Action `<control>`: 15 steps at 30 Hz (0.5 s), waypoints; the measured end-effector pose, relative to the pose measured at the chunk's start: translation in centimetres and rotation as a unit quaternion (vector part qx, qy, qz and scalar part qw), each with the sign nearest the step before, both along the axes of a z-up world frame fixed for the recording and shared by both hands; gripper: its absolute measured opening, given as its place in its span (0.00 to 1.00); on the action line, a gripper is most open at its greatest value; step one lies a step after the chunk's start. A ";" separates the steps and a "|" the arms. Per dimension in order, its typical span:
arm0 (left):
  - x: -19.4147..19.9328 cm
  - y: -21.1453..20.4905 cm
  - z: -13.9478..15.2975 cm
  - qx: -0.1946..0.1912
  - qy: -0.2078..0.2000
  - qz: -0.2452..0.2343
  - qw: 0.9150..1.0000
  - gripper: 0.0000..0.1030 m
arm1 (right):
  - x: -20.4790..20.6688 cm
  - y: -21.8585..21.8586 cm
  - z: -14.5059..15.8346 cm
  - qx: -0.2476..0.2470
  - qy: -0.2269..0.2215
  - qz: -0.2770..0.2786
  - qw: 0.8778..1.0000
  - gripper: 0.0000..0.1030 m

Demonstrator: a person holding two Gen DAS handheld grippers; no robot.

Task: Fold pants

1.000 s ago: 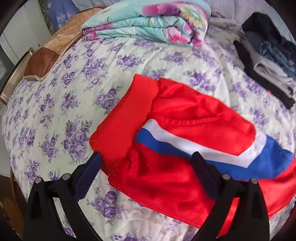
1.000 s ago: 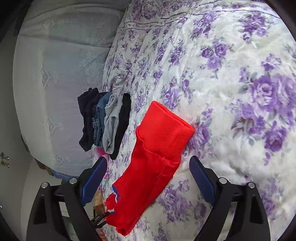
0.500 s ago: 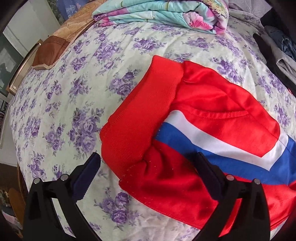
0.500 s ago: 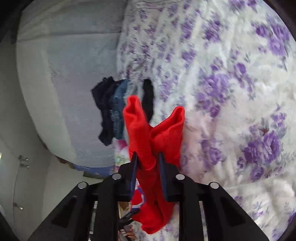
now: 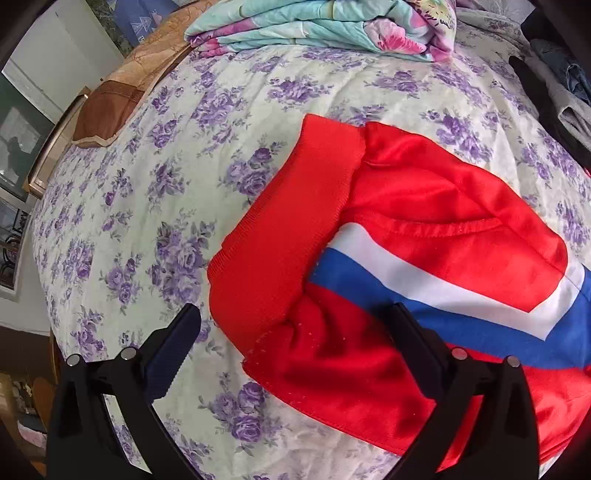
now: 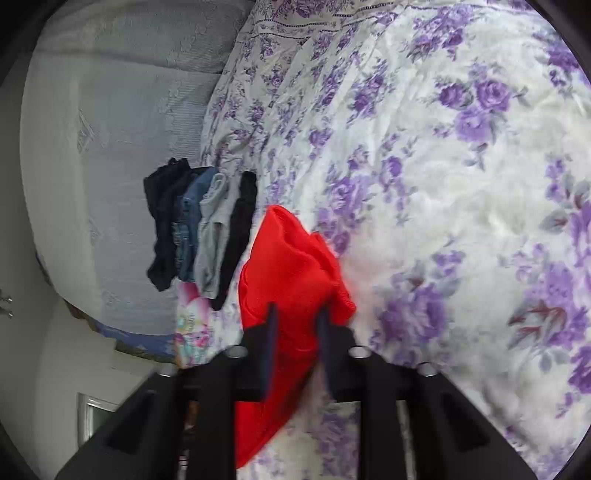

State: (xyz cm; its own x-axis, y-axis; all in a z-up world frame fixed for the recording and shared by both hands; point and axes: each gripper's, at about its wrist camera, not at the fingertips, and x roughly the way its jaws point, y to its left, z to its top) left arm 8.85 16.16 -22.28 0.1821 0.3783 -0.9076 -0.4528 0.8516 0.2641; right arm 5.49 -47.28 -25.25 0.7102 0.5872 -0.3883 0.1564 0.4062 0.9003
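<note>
The red pants (image 5: pixel 424 229), with a white and blue stripe and a ribbed waistband at the left, lie on the flowered bed cover (image 5: pixel 155 206). My left gripper (image 5: pixel 295 339) is open, its fingers straddling the near corner of the waistband end just above the cloth. In the right wrist view my right gripper (image 6: pixel 295 325) is shut on the red ribbed cuff end of the pants (image 6: pixel 291 266) and holds it bunched up off the bed.
A folded floral quilt (image 5: pixel 325 26) lies at the far side of the bed. A row of folded dark, denim and grey garments (image 6: pixel 207 229) lies by the bed's edge, also at the right in the left wrist view (image 5: pixel 561 81). A brown cushion (image 5: pixel 107 114) sits at the left.
My right gripper closed on the red cuff and lifted it off the bed. My left gripper moved closer to the waistband corner, staying open.
</note>
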 end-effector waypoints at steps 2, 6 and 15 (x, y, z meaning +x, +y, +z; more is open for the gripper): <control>0.0 0.0 0.0 0.009 0.001 0.005 1.000 0.96 | 0.4 1.4 2.5 -0.035 -0.037 0.029 0.998 0.11; 0.5 0.0 0.1 0.013 0.016 0.007 1.000 0.96 | 3.0 2.4 4.1 -0.094 -0.018 0.034 0.995 0.44; 0.8 -0.1 0.4 0.021 0.026 0.009 0.999 0.96 | -2.9 -0.4 -0.4 -0.023 0.058 -0.004 0.998 0.60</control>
State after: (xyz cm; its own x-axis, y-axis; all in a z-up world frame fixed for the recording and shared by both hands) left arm 9.65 16.04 -21.93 0.1278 0.4191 -0.8989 -0.4525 0.8312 0.3232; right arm 2.54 -47.72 -25.64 0.6628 0.5620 -0.4948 0.2619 0.4451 0.8563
